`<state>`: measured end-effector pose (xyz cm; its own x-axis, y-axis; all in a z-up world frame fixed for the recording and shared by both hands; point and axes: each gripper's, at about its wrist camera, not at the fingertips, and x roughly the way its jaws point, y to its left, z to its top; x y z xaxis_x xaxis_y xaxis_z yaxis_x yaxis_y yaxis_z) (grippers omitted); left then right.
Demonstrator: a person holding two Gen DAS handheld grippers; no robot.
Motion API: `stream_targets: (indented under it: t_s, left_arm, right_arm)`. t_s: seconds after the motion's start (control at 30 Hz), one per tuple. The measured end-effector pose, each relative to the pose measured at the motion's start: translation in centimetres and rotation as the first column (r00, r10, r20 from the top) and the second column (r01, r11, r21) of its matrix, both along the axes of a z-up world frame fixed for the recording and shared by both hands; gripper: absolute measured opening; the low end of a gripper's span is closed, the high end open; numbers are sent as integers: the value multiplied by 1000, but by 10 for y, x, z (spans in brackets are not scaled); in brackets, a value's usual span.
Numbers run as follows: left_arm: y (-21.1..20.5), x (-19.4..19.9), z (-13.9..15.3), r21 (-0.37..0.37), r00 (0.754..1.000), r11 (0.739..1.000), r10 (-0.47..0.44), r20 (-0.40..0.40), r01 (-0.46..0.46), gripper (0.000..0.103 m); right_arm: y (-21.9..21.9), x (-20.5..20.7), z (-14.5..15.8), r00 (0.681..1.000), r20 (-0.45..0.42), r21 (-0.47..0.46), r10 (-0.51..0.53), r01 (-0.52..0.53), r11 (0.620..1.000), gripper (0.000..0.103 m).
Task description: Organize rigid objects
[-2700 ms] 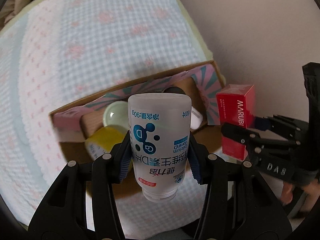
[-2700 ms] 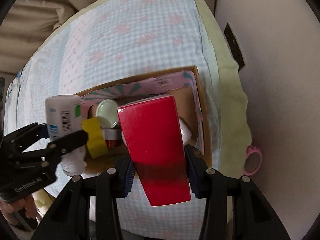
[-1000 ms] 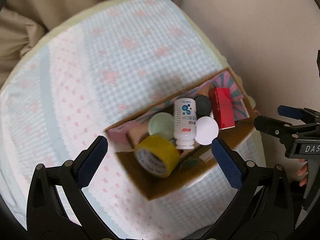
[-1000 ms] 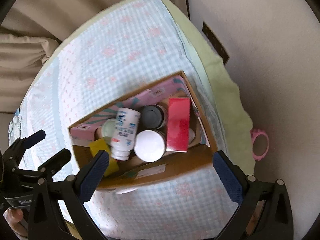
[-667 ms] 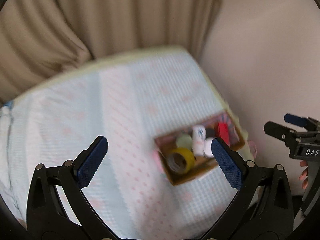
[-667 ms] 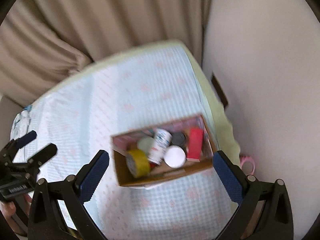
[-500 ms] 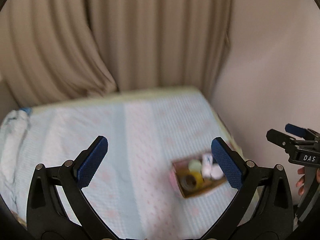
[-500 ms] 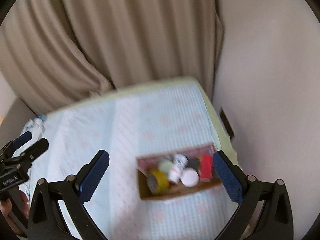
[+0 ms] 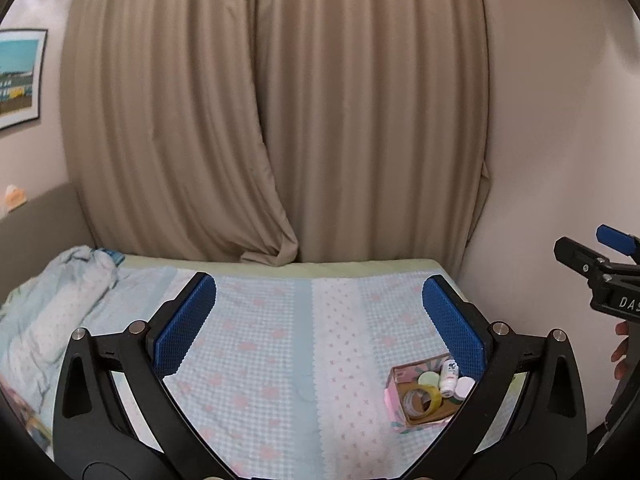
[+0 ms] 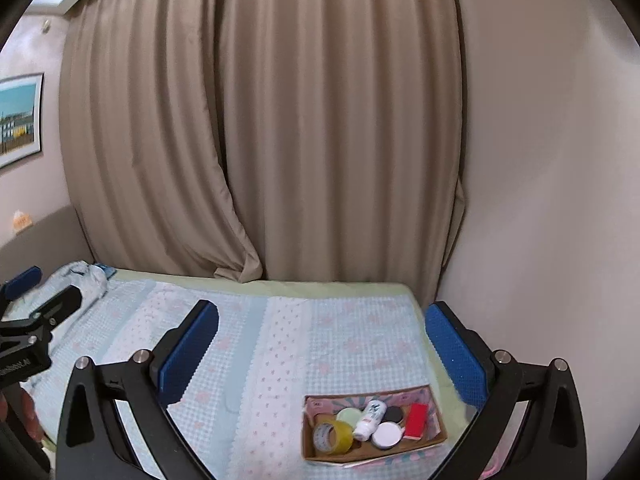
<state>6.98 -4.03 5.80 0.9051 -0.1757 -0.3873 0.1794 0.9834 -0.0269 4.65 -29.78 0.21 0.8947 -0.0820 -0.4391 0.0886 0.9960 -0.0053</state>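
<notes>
A cardboard box [image 10: 437, 429] sits on the bed near the right wall; it also shows in the left wrist view [image 9: 394, 394]. It holds a yellow tape roll [image 10: 333, 437], a white bottle [image 10: 369, 420], a red box [image 10: 416, 421], a white lid [image 10: 386, 434], a black lid [image 10: 393, 413] and a green lid [image 10: 349, 416]. My left gripper [image 9: 319, 328] is open and empty, well back from the box. My right gripper [image 10: 322, 354] is open and empty, also held back.
The bed [image 10: 256, 344] has a light blue and pink checked cover. A crumpled blanket [image 9: 60, 300] lies at the far left. Beige curtains [image 10: 280, 140] hang behind the bed. A wall [image 10: 540, 200] stands on the right, close to the box.
Both grippers let go of the white bottle and the red box into the cardboard box, opened, and drew far back and up. The view now takes in the bed and curtains.
</notes>
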Motion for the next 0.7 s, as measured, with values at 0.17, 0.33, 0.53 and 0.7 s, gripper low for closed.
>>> stream_targets:
  t_s: [0.17, 0.33, 0.53, 0.7]
  left_arm:
    - [10, -17, 4, 7, 999, 1000, 18, 27, -18, 103]
    - [16, -23, 8, 2, 999, 1000, 29, 38, -29, 103]
    - [16, -26, 9, 14, 998, 999, 32, 45, -32, 103]
    - [13, -30, 11, 24, 998, 999, 31, 56, -33, 103]
  right_arm:
    - [8, -5, 3, 1000, 11, 1, 7, -7, 1000, 103]
    - [14, -7, 0, 1000, 15, 3, 17, -17, 1000, 103]
    - [16, -8, -1, 1000, 15, 10, 15, -15, 1000, 103]
    - [14, -10, -1, 1000, 18, 16, 11, -12, 1000, 103]
